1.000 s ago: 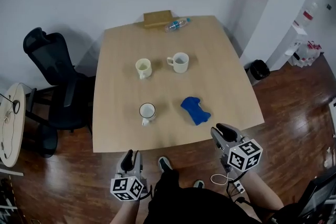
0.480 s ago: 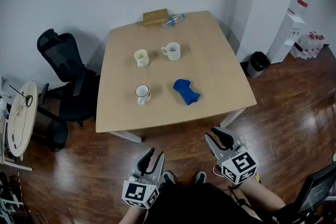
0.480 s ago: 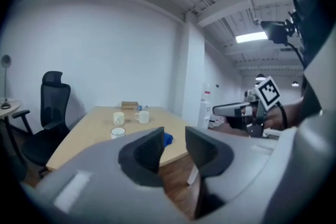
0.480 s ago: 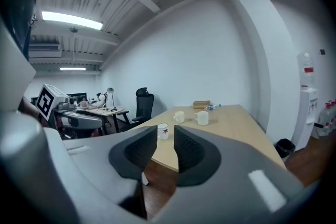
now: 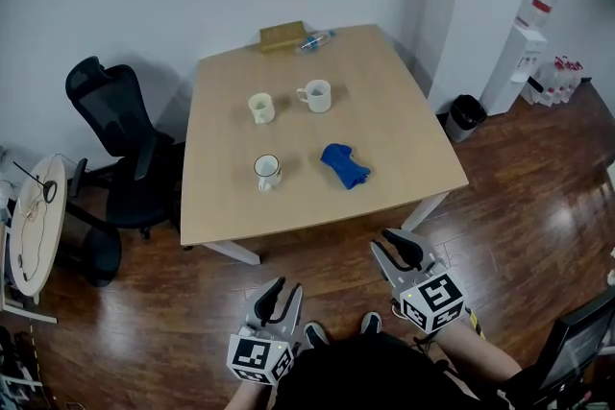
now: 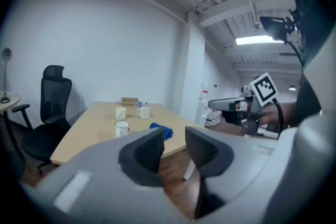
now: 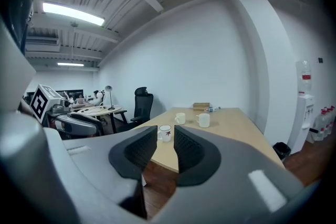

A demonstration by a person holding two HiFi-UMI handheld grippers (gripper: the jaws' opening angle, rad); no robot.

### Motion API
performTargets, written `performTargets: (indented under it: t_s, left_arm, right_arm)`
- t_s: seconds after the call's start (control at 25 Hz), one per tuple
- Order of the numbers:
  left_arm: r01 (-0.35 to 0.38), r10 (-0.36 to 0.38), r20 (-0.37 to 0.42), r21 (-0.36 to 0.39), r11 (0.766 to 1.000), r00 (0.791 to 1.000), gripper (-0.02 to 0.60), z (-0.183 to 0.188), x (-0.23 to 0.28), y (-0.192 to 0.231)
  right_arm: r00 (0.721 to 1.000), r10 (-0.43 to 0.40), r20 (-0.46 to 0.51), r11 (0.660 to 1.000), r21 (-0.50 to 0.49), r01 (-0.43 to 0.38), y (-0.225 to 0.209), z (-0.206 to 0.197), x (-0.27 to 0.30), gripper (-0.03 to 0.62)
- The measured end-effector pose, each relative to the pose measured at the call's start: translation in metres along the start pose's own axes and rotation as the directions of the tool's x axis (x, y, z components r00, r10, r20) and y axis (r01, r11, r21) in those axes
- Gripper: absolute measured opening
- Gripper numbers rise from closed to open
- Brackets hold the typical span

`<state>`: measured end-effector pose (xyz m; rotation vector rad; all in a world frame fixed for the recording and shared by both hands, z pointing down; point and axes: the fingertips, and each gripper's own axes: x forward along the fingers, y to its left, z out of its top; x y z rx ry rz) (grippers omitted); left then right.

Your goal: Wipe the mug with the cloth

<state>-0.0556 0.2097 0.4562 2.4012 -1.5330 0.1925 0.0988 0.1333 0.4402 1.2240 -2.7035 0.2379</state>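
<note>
A white mug with a dark rim (image 5: 268, 172) stands near the front of the wooden table (image 5: 404, 125), and a crumpled blue cloth (image 5: 344, 165) lies to its right. Both grippers hover over the floor, short of the table's front edge. My left gripper (image 5: 273, 296) is open and empty; along its jaws (image 6: 174, 147) I see the mug (image 6: 122, 128) and the cloth (image 6: 161, 130) far ahead. My right gripper (image 5: 392, 247) has a narrow gap between its jaws and holds nothing. The right gripper view (image 7: 165, 147) shows the mug (image 7: 165, 132) beyond the pads.
A cream mug (image 5: 260, 107) and a white mug (image 5: 317, 95) stand farther back, with a wooden box (image 5: 280, 36) and a plastic bottle (image 5: 314, 40) at the far edge. A black office chair (image 5: 110, 125) stands left of the table, a round side table (image 5: 29, 226) further left, a bin (image 5: 465, 115) right.
The table now looks smaller and farther from both grippers than a second ago. Both grippers have shifted a little in the head view. Nothing on the table has moved.
</note>
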Motion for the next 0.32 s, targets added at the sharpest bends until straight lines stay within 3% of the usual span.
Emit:
performTargets:
  t_s: [0.32]
  left_arm:
    - [0.02,-0.02,0.006,0.007,1.0,1.0,0.124,-0.0021,-0.0015,0.0066]
  right_arm:
    - [1.0,-0.024,-0.012,1.0,-0.016,0.024,0.0017,0.0027,0.0029,0.103]
